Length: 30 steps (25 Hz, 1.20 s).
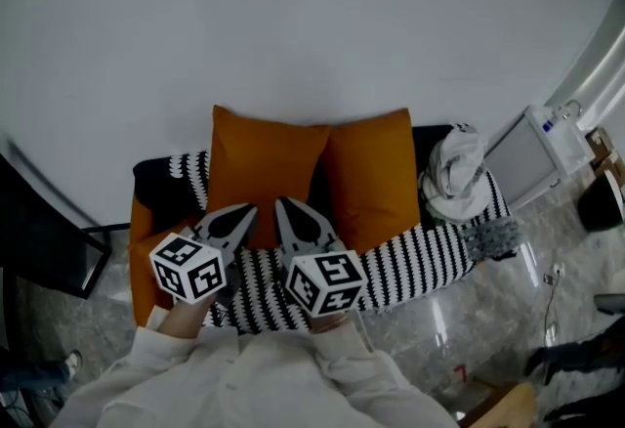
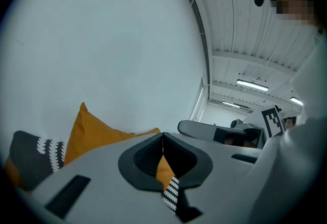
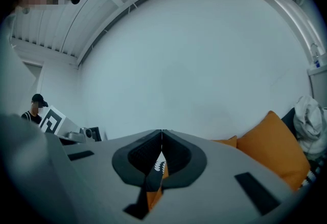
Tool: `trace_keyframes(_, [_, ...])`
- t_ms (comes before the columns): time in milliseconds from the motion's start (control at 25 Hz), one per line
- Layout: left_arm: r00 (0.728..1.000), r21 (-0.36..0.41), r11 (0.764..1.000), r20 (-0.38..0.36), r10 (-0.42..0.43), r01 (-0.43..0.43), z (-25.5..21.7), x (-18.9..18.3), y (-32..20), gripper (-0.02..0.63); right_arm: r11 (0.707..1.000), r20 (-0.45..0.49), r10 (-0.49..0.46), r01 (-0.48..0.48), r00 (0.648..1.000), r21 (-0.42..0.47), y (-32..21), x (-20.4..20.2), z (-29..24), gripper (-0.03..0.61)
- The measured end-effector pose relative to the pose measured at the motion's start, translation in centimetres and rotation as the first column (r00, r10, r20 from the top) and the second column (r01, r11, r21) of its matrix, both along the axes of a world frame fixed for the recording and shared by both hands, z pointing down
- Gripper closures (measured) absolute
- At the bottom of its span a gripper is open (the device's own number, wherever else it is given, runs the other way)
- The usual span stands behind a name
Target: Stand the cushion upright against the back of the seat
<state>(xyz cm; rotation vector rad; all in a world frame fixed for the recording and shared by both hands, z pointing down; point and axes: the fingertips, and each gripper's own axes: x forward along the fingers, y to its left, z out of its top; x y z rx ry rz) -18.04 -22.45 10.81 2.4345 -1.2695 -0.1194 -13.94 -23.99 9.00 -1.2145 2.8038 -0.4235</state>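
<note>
Two orange cushions stand upright side by side against the seat's back, the left cushion (image 1: pixel 256 167) and the right cushion (image 1: pixel 371 172). My left gripper (image 1: pixel 244 213) and right gripper (image 1: pixel 285 206) hover close together over the seat's front, pointing at the gap between the cushions and apart from them. Both are shut, tips touching, with nothing held. In the left gripper view the left gripper (image 2: pixel 163 136) has an orange cushion (image 2: pixel 89 131) beyond it at left. In the right gripper view the right gripper (image 3: pixel 162 132) has an orange cushion (image 3: pixel 273 143) at right.
A black-and-white striped throw (image 1: pixel 420 260) covers the seat and drapes over its black back (image 1: pixel 156 177). A white bundle (image 1: pixel 457 172) sits on the right end. A white appliance (image 1: pixel 532 157) stands at right, dark furniture (image 1: pixel 39 240) at left. A grey wall rises behind.
</note>
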Motion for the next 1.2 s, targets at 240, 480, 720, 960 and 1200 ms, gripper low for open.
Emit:
trace_keyframes(240, [0.999,0.018,0.999,0.022,-0.028,0.028,-0.1,-0.3,0.3,0.606,1.0,-0.02,-0.007,0.007,1.0,-0.003,0.4,-0.1,0.5,0.565])
trace_keyframes(480, [0.997,0.014,0.997,0.024,-0.074,0.073,0.1,-1.1,0.0,0.606,0.999,-0.041,-0.031,0.03,0.999,-0.02,0.6,-1.1,1.2,0.565])
trace_keyframes(720, [0.997,0.004,0.997,0.034,-0.076,0.076,0.5,-1.0,-0.2,0.606,0.999,-0.056,-0.043,0.041,0.998,-0.03,0.2,-1.8,1.6,0.565])
trace_keyframes(960, [0.996,0.006,0.997,0.049,-0.076,0.076,0.7,-0.6,-0.3,0.606,0.998,-0.057,-0.053,0.051,0.997,-0.033,-0.1,-2.0,1.8,0.565])
trace_keyframes(1200, [0.994,-0.012,0.995,0.046,-0.095,0.095,1.3,-1.1,-0.9,0.606,0.998,-0.051,-0.06,0.057,0.997,-0.041,-0.7,-1.9,1.9,0.565])
